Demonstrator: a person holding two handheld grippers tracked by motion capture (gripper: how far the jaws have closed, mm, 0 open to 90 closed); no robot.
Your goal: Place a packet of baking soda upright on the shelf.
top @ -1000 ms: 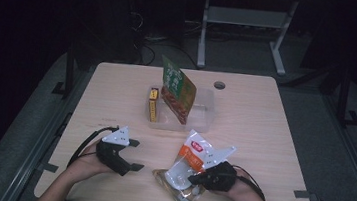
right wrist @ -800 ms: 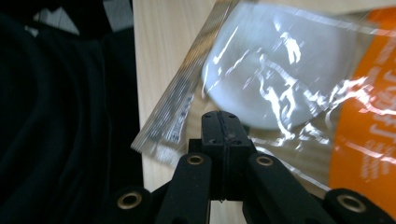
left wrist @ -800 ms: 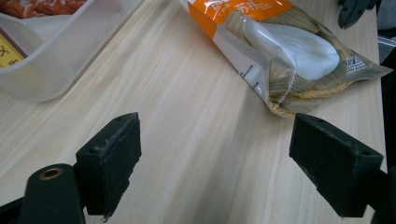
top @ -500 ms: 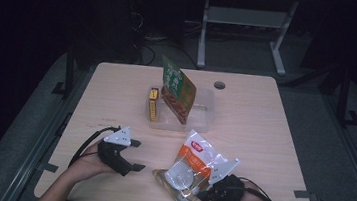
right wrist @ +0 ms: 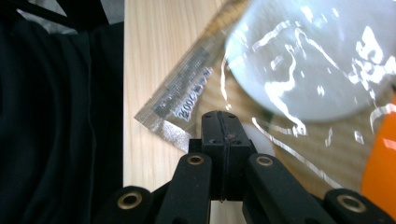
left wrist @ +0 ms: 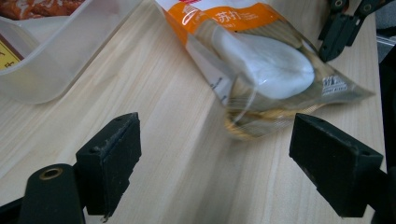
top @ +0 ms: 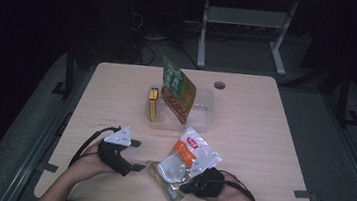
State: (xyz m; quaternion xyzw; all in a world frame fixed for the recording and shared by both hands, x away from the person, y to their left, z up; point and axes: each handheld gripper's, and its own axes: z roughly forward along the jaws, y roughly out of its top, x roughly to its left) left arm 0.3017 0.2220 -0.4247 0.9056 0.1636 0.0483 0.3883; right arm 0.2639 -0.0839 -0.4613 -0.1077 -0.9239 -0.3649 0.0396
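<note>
A clear-and-orange plastic snack pouch [top: 187,164] lies on the pale wooden table [top: 263,139], near its front edge and not yet in the clear plastic tub [top: 204,114] behind it. The right gripper [top: 188,186] has its jaws pressed together, seemingly pinching the pouch's sealed corner. The left gripper [top: 135,155] waits beside it, jaws spread and empty. The tub already holds a green-and-red bag [top: 177,90] and a yellow box [top: 153,104], both upright.

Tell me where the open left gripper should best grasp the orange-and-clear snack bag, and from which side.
Probably the flat sealed edge of the snack bag nearest the left gripper, approached level from the person's left. The round white contents bulge mid-bag, and the right gripper is shut at the near edge.
</note>
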